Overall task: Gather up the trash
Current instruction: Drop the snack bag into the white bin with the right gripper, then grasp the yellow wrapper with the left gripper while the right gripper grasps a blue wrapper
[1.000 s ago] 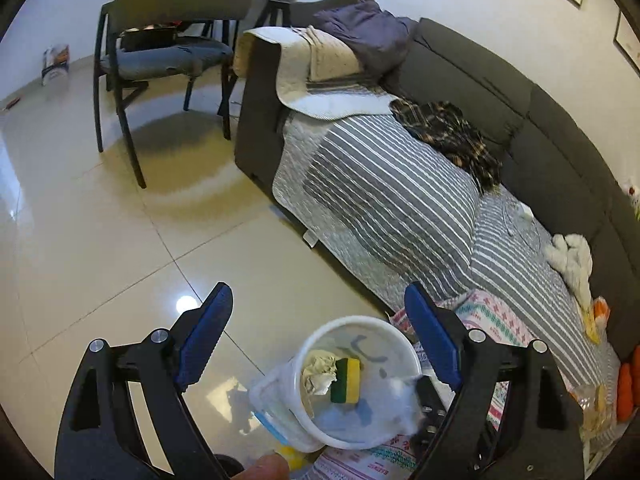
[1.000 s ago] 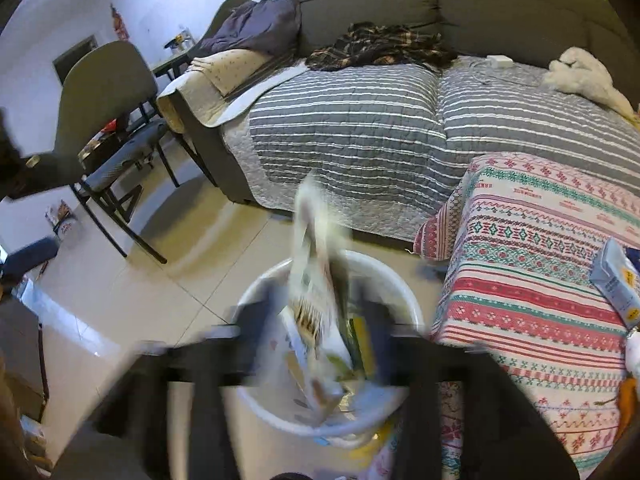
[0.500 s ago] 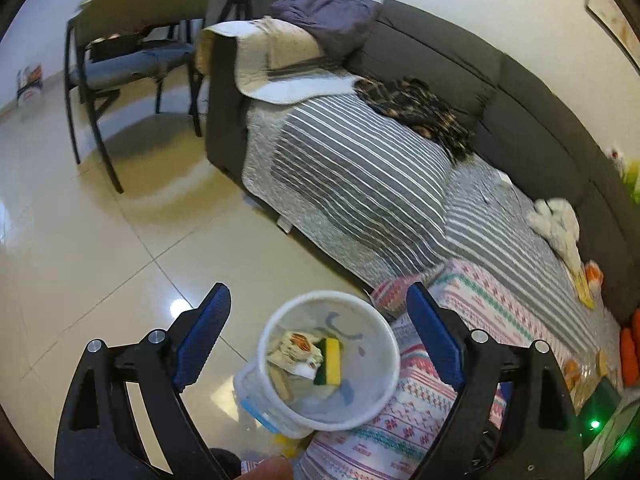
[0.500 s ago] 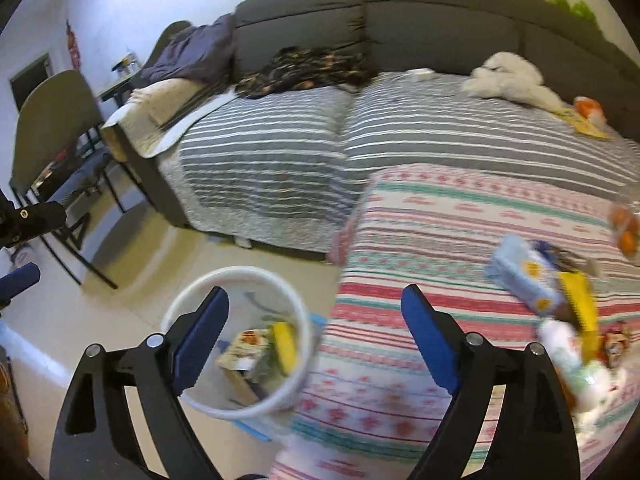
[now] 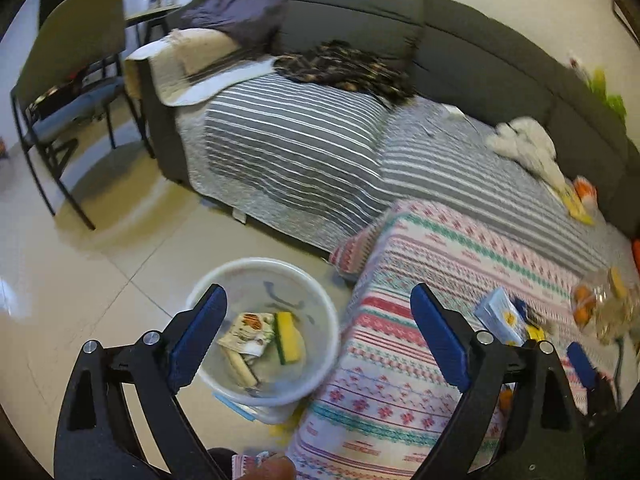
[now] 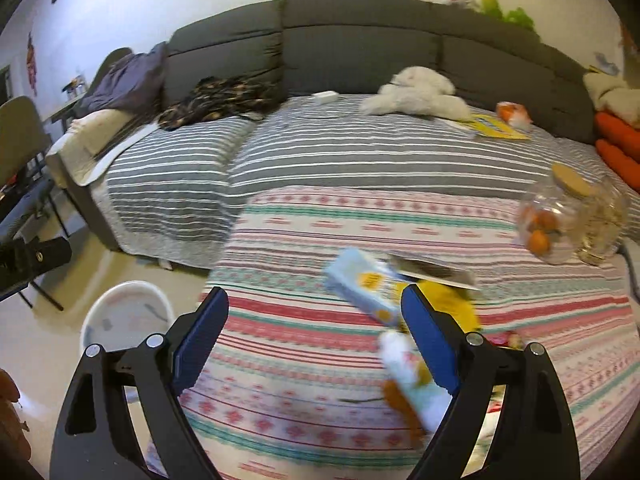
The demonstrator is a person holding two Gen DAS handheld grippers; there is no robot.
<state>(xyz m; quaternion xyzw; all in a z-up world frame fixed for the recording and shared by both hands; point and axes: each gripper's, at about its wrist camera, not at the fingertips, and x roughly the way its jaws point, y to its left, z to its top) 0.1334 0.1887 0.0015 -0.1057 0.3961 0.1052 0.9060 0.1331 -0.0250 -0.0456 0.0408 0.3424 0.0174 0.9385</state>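
Right gripper (image 6: pixel 314 328) released wrapper (image 5: pixel 246 330) into bin (image 5: pixel 262 332) — empty; left gripper (image 5: pixel 318 340) opening, empty.

Bin (image 5: pixel 260 394) (sponge (image 5: pixel 289 338) inside) sits left of table (image 5: pixel 400 360).

Home living room, lived-in. Long dark grey sofa (image 6: pixel 360 52) runs along a pale wall, seat covered with a grey-and-white striped quilt (image 6: pixel 360 152). Loose clothes (image 5: pixel 344 68) and a white soft toy (image 6: pixel 420 94) lie on it; more soft toys (image 6: pixel 488 2) sit on the backrest. In front stands a low surface under a patterned pink, red and green cloth (image 6: pixel 320 360), carrying a clear jar with a cork lid (image 6: pixel 560 216) and scattered packets. Glossy beige tile floor (image 5: pixel 60 280). Chair (image 5: pixel 68 72) with metal legs and a small side table (image 5: pixel 156 12) stand at the sofa's far end. White bin (image 5: pixel 320 344) on the floor holds household scraps.
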